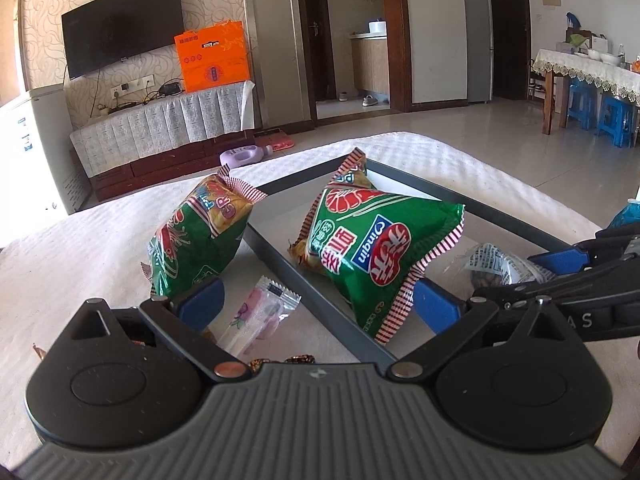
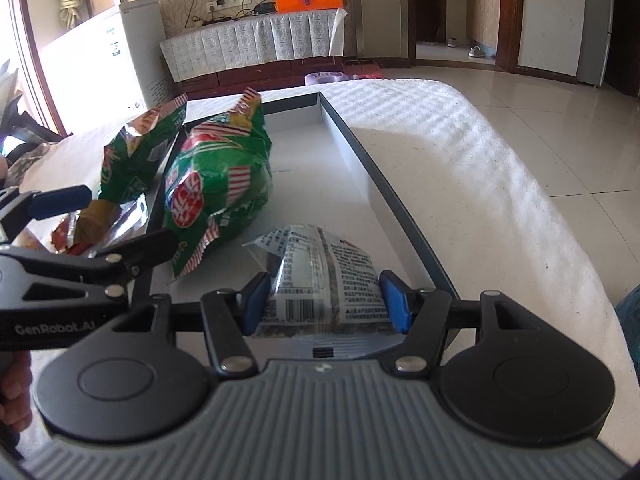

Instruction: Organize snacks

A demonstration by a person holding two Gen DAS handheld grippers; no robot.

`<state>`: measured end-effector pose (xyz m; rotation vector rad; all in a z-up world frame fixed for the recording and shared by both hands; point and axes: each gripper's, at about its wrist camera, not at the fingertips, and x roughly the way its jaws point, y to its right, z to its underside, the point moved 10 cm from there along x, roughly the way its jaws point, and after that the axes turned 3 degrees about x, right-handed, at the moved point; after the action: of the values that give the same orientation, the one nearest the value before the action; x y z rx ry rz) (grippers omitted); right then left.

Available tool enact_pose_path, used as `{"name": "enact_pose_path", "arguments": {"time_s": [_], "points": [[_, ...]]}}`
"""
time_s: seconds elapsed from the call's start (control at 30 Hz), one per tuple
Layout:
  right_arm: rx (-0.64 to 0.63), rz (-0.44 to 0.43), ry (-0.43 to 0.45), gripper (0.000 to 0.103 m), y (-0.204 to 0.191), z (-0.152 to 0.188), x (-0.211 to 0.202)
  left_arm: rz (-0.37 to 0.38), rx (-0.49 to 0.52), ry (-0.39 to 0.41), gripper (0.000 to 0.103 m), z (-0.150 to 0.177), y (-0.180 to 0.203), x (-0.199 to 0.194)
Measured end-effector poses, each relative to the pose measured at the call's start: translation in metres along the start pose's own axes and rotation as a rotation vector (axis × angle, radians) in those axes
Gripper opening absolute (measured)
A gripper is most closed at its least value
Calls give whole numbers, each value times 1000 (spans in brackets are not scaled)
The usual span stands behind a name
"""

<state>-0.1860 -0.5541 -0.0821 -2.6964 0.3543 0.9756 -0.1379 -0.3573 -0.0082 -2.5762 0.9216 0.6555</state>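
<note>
While a white textured cloth covers the tabletop [image 1: 80, 248], a shallow grey rectangular tray with a dark rim [image 1: 280, 264] lies on it. One green crinkled snack bag with red-and-white striped seams [image 1: 376, 240] lies inside the tray, and a second green snack bag of the same kind [image 1: 196, 236] rests outside, leaning against the tray's left rim. The left hand-held gripper [image 1: 316, 304] is spread wide, its blue pads [image 1: 200, 304] flanking the tray rim and gripping nothing, though the left pad sits against the outer bag's lower corner and the right one at the inner bag's lower corner. The right hand-held gripper [image 2: 326, 300] has its blue pads pressed on both sides of a small clear printed snack packet [image 2: 320, 276] at the near end of the tray. A small pink clear-wrapped candy [image 1: 260, 312] lies on the cloth just outside the tray.
</note>
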Motion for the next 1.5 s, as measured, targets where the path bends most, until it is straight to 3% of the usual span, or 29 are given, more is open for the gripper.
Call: {"name": "enact_pose_path", "arguments": {"time_s": [0.7, 0.93, 1.17, 1.27, 1.4, 1.5], "points": [[52, 9, 54, 63, 10, 2, -37, -30, -1, -20, 102, 33, -5, -39], [74, -31, 100, 63, -2, 1, -55, -48, -16, -31, 102, 46, -15, -53], [-37, -155, 156, 63, -52, -4, -68, -113, -62, -42, 102, 65, -50, -70], [-86, -232, 167, 63, -79, -4, -70, -192, -110, -49, 102, 72, -82, -77], [-158, -296, 126, 62, -114, 5, -62, -335, -205, -84, 102, 85, -135, -82], [-207, -302, 71, 61, -133, 14, -47, -346, -301, -111, 102, 97, -158, -80]]}}
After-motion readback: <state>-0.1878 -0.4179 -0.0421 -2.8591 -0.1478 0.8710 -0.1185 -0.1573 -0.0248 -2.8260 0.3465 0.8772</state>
